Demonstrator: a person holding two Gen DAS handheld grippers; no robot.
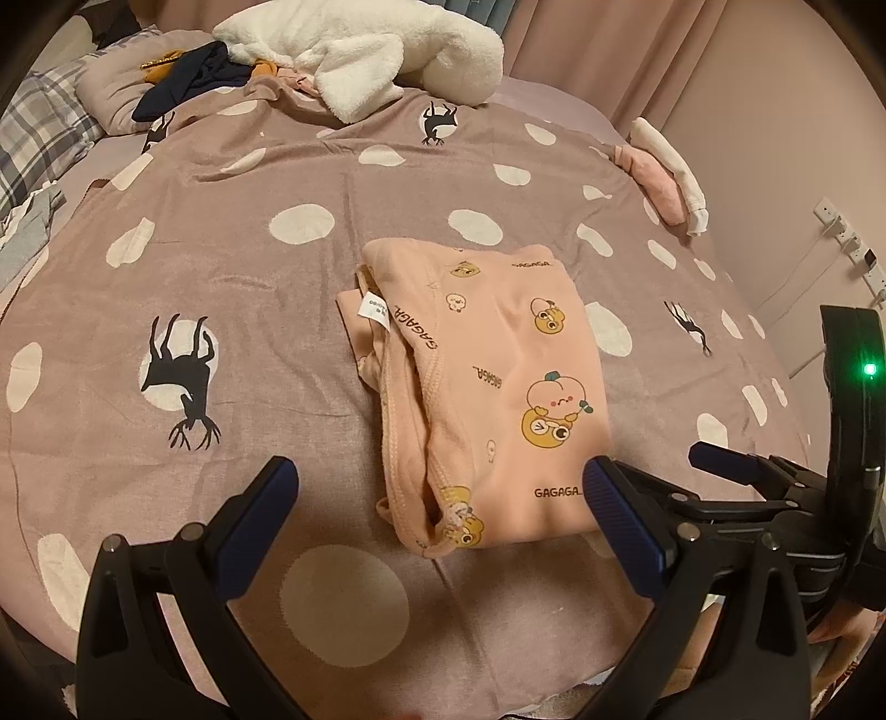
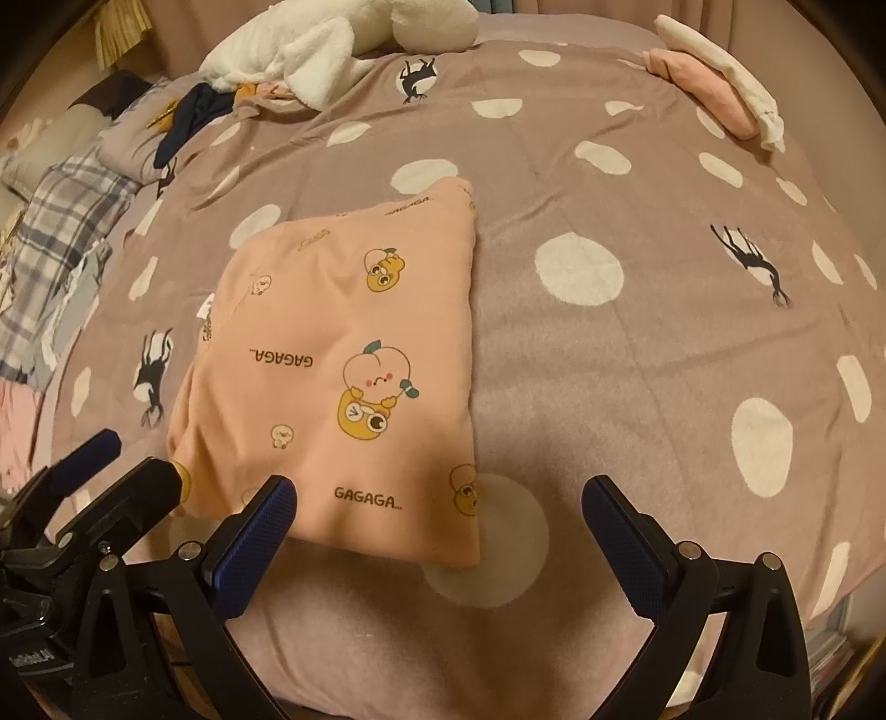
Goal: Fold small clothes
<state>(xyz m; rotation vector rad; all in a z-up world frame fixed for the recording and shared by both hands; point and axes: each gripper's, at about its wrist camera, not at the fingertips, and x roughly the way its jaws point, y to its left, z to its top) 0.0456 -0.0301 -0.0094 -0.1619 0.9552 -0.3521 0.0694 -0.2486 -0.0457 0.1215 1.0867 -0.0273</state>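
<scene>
A small peach garment (image 1: pixel 482 387) printed with cartoon figures and "GAGAGA" lies folded into a rectangle on the mauve dotted bedspread (image 1: pixel 221 310). It also shows in the right wrist view (image 2: pixel 343 365). My left gripper (image 1: pixel 440 498) is open and empty, just in front of the garment's near edge. My right gripper (image 2: pixel 437 515) is open and empty, at the garment's near right corner. The right gripper also shows at the right edge of the left wrist view (image 1: pixel 764 487). The left gripper also shows at the lower left of the right wrist view (image 2: pixel 105 482).
A white fluffy plush (image 1: pixel 365 50) and dark clothes (image 1: pixel 188 83) lie at the bed's far end. Folded pink and white clothes (image 1: pixel 673 171) are stacked at the far right edge. Plaid bedding (image 2: pixel 61 221) lies at the left. A wall socket strip (image 1: pixel 853 249) is at the right.
</scene>
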